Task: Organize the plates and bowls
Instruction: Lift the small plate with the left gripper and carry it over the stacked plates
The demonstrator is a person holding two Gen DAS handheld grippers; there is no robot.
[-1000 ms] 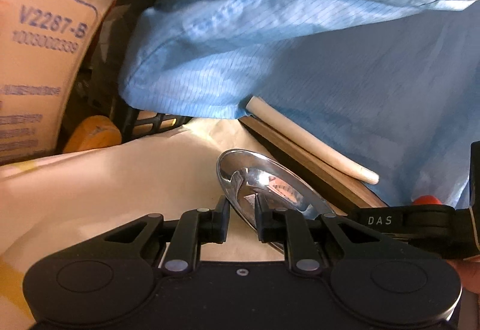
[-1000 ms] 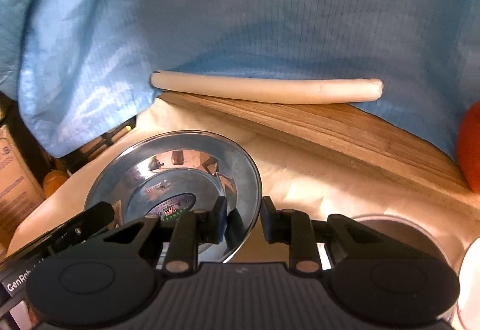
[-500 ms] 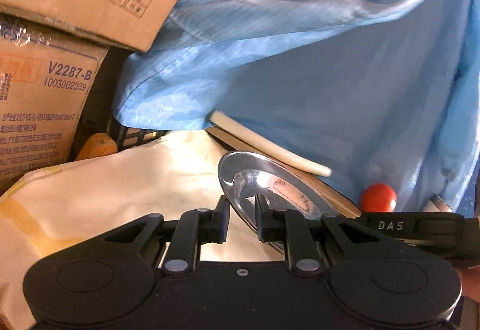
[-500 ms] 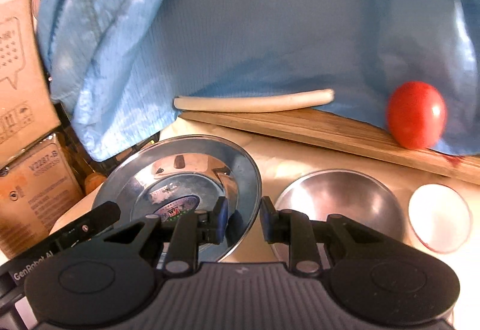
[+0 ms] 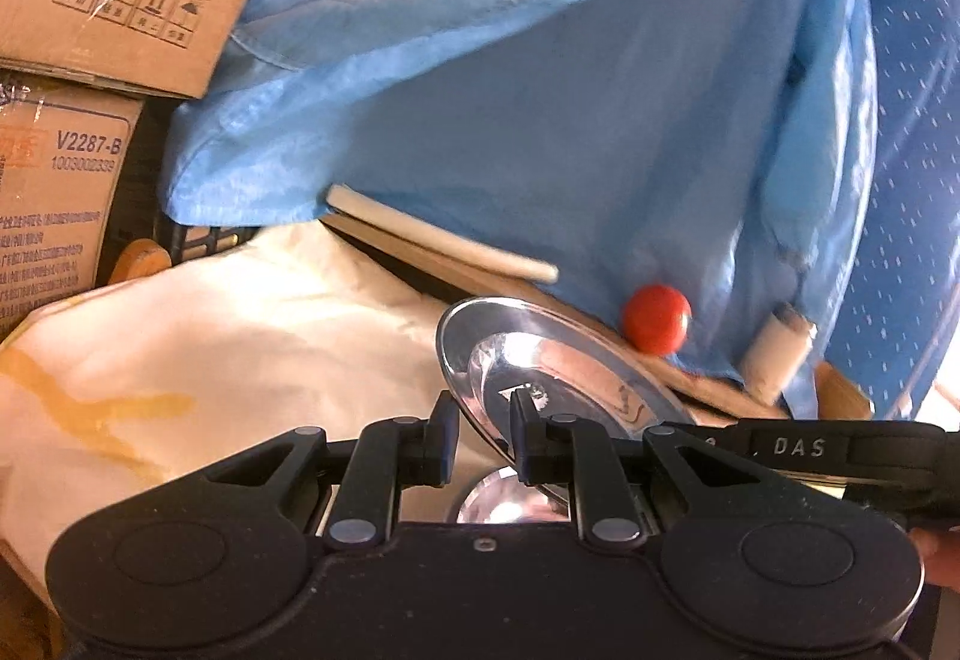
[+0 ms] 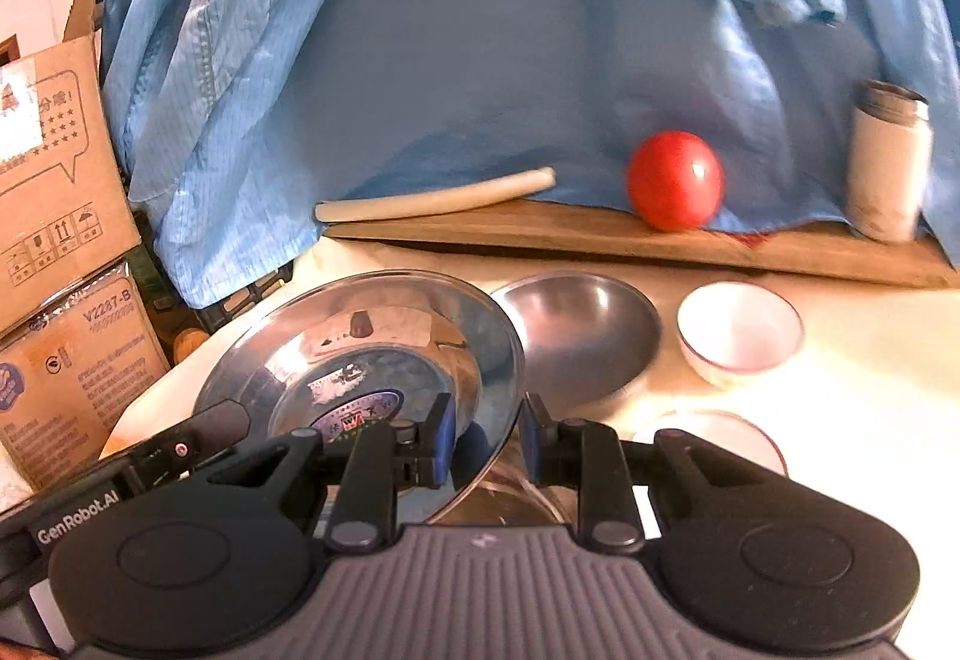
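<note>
Right wrist view shows the right gripper [image 6: 483,441] and left gripper [image 5: 483,435] each clamping opposite rims of the tilted steel plate [image 6: 384,354], with a steel bowl [image 6: 585,339] at one o'clock and a white bowl [image 6: 741,333] beyond it at two.

plate [image 6: 360,354] left of metal bowl [image 6: 585,339] | small bowl [image 6: 741,330] right | tomato [image 6: 675,180] behind
</note>
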